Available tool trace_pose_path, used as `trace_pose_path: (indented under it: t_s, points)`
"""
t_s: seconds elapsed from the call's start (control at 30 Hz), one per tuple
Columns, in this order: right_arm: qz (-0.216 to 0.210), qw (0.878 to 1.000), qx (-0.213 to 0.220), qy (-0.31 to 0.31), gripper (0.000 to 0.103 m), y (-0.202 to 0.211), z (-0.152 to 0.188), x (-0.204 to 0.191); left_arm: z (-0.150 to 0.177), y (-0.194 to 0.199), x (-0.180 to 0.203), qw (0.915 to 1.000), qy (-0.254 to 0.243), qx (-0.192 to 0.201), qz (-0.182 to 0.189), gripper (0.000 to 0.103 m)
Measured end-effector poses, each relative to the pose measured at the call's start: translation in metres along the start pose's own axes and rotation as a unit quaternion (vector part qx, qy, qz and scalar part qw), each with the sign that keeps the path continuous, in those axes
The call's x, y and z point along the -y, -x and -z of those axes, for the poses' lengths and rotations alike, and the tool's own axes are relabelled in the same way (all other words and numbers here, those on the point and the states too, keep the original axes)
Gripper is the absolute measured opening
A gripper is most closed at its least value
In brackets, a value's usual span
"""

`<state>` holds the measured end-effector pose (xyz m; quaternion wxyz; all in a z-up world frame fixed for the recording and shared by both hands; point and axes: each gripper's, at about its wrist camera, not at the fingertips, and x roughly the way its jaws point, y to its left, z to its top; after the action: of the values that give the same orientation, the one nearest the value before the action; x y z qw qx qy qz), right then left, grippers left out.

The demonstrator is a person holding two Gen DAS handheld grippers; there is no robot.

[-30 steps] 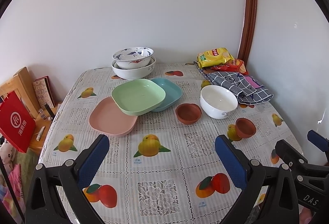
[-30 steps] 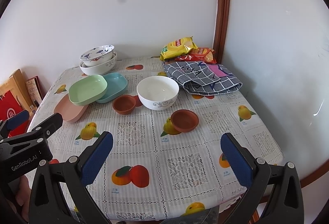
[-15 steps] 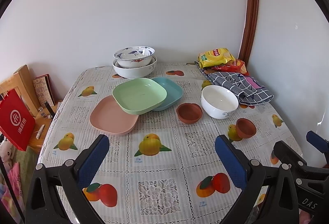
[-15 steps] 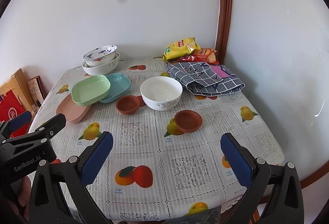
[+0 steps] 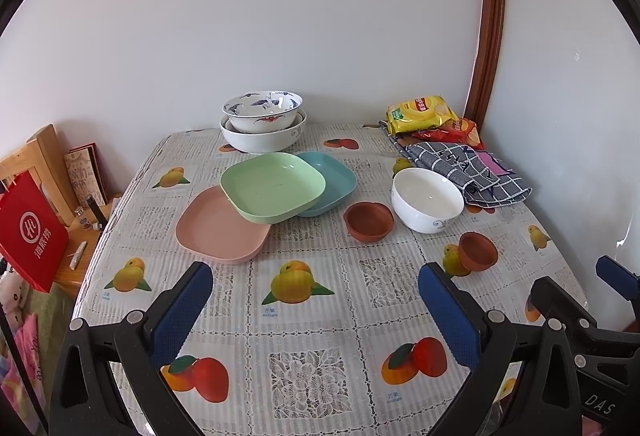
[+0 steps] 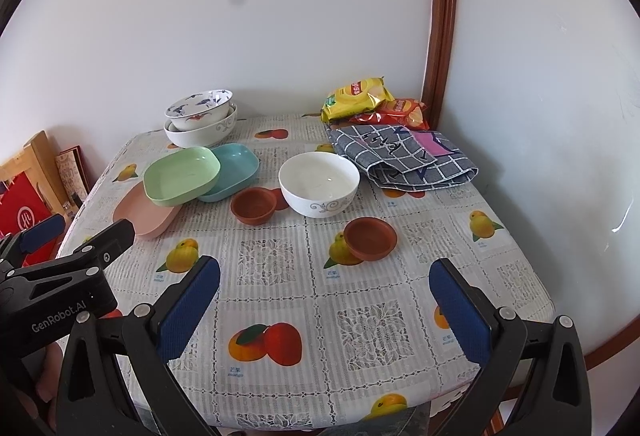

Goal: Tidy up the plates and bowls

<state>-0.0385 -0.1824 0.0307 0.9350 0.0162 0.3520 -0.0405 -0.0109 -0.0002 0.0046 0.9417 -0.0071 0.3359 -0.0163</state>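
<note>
A green square plate point(image 5: 274, 187) lies tilted across a pink plate point(image 5: 216, 226) and a teal plate point(image 5: 336, 177). Behind them a blue-patterned bowl point(image 5: 262, 109) sits nested in a larger white bowl point(image 5: 260, 139). A white bowl point(image 6: 318, 181) stands mid-table, with one small brown bowl point(image 6: 254, 205) to its left and another brown bowl point(image 6: 370, 238) nearer the front. My left gripper point(image 5: 316, 308) hovers open over the table's near edge, empty. My right gripper point(image 6: 326, 304) is open and empty too, further right.
Snack bags point(image 6: 358, 97) and a folded checked cloth point(image 6: 402, 157) fill the back right corner by the wall. The tablecloth-covered table point(image 6: 360, 320) drops off at left and right. A red bag point(image 5: 32, 236) and a wooden stand point(image 5: 44, 159) sit beside the left edge.
Both views have shifted slightly, as both grippers drifted a little; the dishes have not moved and both grippers stay open.
</note>
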Motion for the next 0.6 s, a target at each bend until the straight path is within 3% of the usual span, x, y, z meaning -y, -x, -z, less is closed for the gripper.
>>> trace_pose_path:
  t_s: [0.6]
  points:
    - [-0.002, 1.0, 0.003, -0.002, 0.103, 0.0027, -0.0014, -0.0018, -0.0037, 0.0029, -0.0016, 1.0, 0.002, 0.003, 0.007, 0.103]
